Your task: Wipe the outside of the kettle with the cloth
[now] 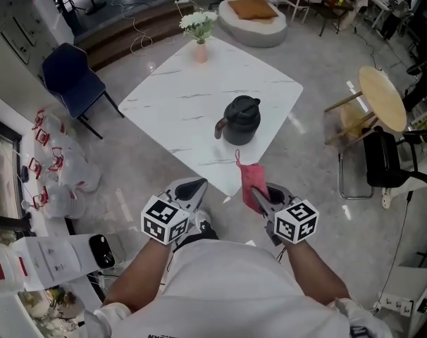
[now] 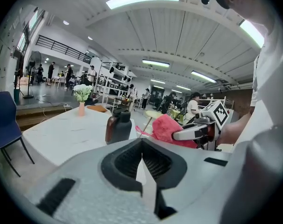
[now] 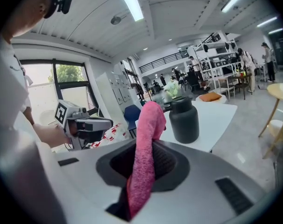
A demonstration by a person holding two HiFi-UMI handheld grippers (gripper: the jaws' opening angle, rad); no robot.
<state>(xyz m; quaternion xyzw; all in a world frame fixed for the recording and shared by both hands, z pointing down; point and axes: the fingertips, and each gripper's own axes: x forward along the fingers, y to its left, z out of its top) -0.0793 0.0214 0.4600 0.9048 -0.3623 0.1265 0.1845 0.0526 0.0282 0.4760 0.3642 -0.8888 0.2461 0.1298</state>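
A dark kettle (image 1: 241, 120) with a brown handle stands on the white marble table (image 1: 192, 104), toward its near corner; it also shows in the left gripper view (image 2: 118, 127) and the right gripper view (image 3: 184, 117). My right gripper (image 1: 258, 193) is shut on a pink cloth (image 1: 251, 178) that sticks up from its jaws (image 3: 144, 157), short of the table's near edge. My left gripper (image 1: 192, 190) is shut with nothing in it, level with the right one and to its left. Both are held in front of my body, apart from the kettle.
A pink vase of white flowers (image 1: 200, 36) stands at the table's far corner. A blue chair (image 1: 72, 77) is left of the table, a round wooden stool (image 1: 380, 98) and a black chair (image 1: 390, 159) to the right. Bags (image 1: 57, 169) lie on the floor at left.
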